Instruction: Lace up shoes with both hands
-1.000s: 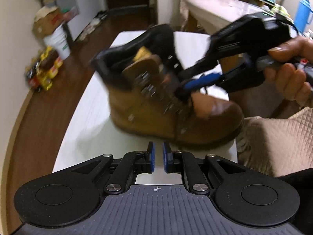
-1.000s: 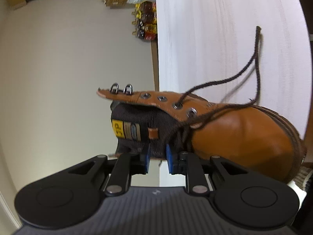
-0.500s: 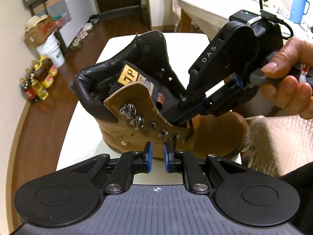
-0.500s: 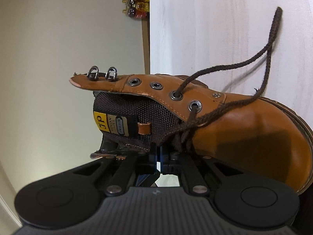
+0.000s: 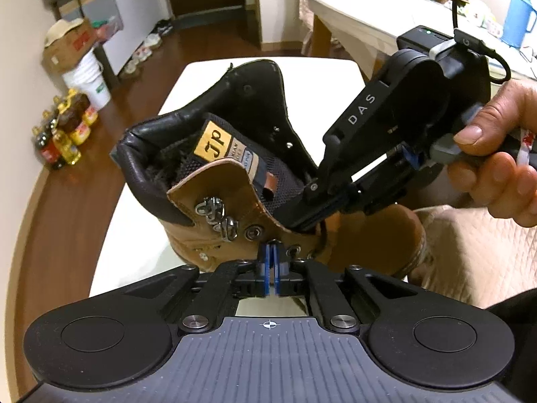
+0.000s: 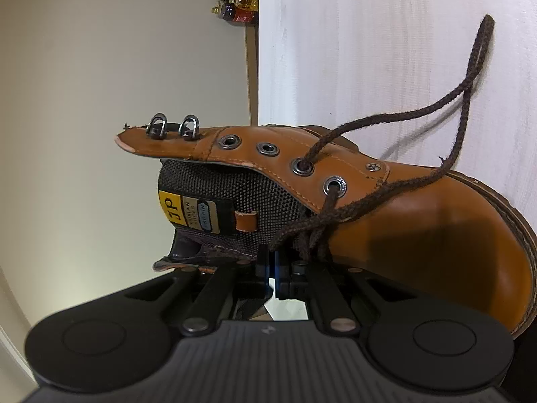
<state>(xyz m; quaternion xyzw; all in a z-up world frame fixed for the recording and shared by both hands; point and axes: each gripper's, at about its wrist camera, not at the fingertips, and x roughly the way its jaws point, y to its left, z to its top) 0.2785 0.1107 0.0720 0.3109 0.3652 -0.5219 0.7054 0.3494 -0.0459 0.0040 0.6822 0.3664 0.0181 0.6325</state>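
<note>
A tan leather boot (image 5: 369, 235) lies on the white table (image 5: 134, 235), collar toward the left wrist camera. Its dark brown lace (image 6: 463, 84) leaves the two lowest far-side eyelets and trails over the table (image 6: 369, 33). My left gripper (image 5: 270, 252) is closing, pads almost together at the near eyelet flap, with nothing visible between them. My right gripper (image 6: 270, 258) sits at the lace crossing by the tongue. Its jaws are easing open while a lace strand stays pinched. In the left wrist view the right gripper (image 5: 298, 223) reaches in from the right, held by a hand (image 5: 496, 168).
A quilted beige cloth (image 5: 470, 252) lies right of the boot's toe. On the wooden floor to the left stand bottles (image 5: 63, 134) and a white bucket (image 5: 89, 82). A larger covered table (image 5: 362, 23) with a blue jug (image 5: 518, 16) stands behind.
The boot has swung its collar toward the left wrist camera and stopped. My left pads have come together from apart. My right pads shut at the lace crossing and moved closer to the boot.
</note>
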